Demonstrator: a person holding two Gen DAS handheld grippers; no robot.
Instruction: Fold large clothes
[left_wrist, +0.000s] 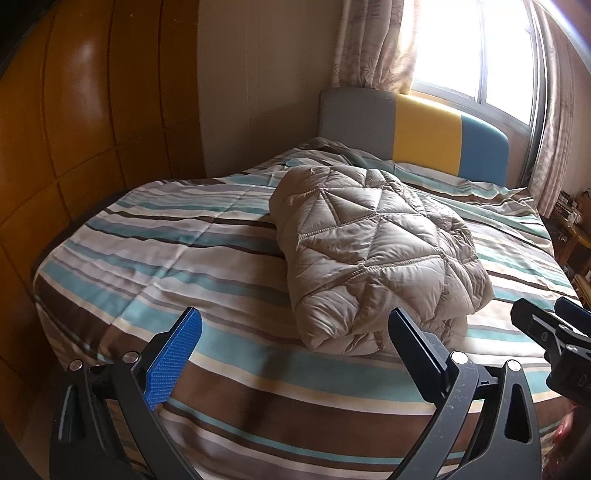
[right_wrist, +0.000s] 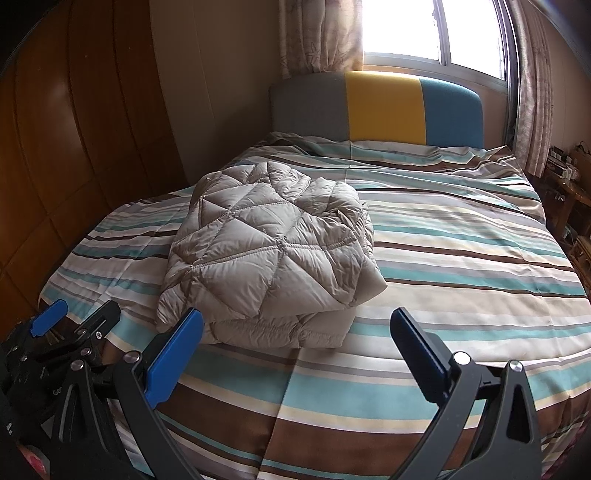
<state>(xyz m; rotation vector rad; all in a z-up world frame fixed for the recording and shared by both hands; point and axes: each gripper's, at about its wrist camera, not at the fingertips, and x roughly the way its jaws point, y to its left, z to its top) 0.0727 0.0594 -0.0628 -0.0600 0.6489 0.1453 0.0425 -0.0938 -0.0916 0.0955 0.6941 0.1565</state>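
Observation:
A beige quilted down jacket (left_wrist: 373, 251) lies folded into a thick bundle on the striped bedspread (left_wrist: 166, 240); it also shows in the right wrist view (right_wrist: 269, 258). My left gripper (left_wrist: 295, 350) is open and empty, held just short of the bundle's near edge. My right gripper (right_wrist: 295, 350) is open and empty, near the bundle's front right corner. The right gripper shows at the right edge of the left wrist view (left_wrist: 546, 325). The left gripper shows at the lower left of the right wrist view (right_wrist: 74, 321).
The bed has a grey, yellow and blue headboard (right_wrist: 384, 107) under a bright window (right_wrist: 424, 29) with curtains. A wooden wardrobe (left_wrist: 74, 129) stands along the left. A cluttered wooden shelf (right_wrist: 569, 177) stands at the right of the bed.

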